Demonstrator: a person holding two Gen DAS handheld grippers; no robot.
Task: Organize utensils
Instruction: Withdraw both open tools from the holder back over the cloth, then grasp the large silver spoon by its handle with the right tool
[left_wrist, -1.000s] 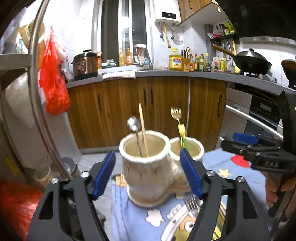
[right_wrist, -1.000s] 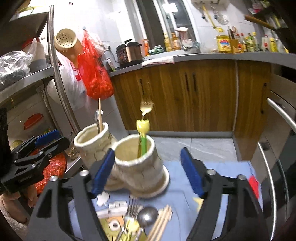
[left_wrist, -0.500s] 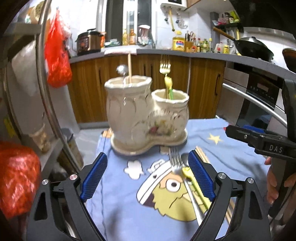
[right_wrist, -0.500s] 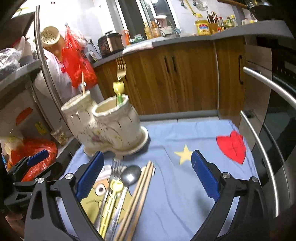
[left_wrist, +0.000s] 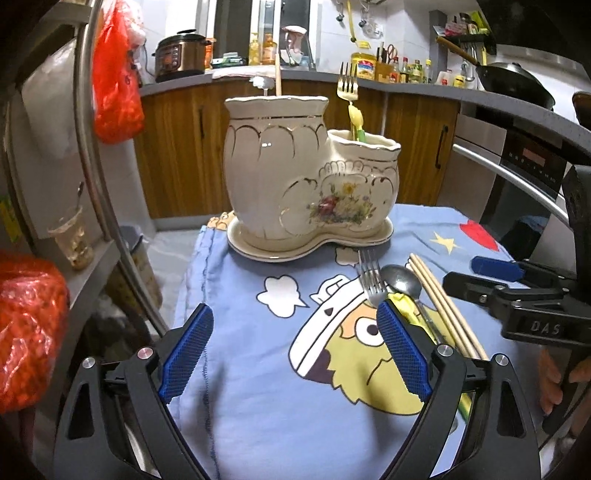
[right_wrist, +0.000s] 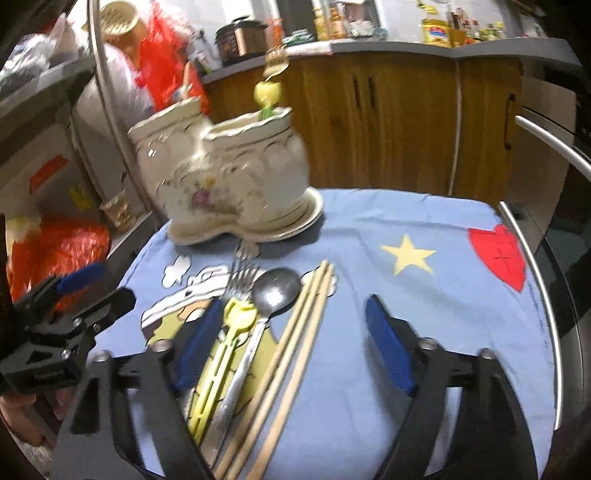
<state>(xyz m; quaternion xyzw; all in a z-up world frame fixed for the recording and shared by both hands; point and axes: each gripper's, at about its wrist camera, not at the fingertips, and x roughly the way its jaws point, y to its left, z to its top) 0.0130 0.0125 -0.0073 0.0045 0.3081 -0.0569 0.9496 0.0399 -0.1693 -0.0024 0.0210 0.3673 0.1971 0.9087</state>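
Observation:
A cream ceramic holder (left_wrist: 310, 184) (right_wrist: 229, 177) with two compartments stands at the far edge of a blue cartoon cloth (left_wrist: 258, 369) (right_wrist: 424, 295). A yellow-handled fork (left_wrist: 349, 92) (right_wrist: 271, 85) sticks up from its lower compartment, and a chopstick (left_wrist: 277, 77) from the taller one. On the cloth lie a second fork (left_wrist: 369, 277) (right_wrist: 240, 280), a spoon (left_wrist: 400, 280) (right_wrist: 275, 288) and chopsticks (left_wrist: 439, 299) (right_wrist: 295, 343). My left gripper (left_wrist: 294, 317) (right_wrist: 85, 291) hangs open over bare cloth, left of them. My right gripper (right_wrist: 293, 310) (left_wrist: 509, 291) is closing; these utensils lie between its jaws, untouched by the pads.
A metal shelf post (left_wrist: 96, 166) and red bags (left_wrist: 114, 81) (right_wrist: 59, 251) stand at the left, with a glass cup (left_wrist: 72, 236) on the shelf. An oven handle (right_wrist: 532, 277) runs along the cloth's right edge. Wooden cabinets (left_wrist: 177, 147) are beyond the holder.
Both grippers have sunk and tipped down from the holder towards the cloth. The loose utensils now lie under the right gripper, whose jaws widened and then narrowed. The left jaws opened wider.

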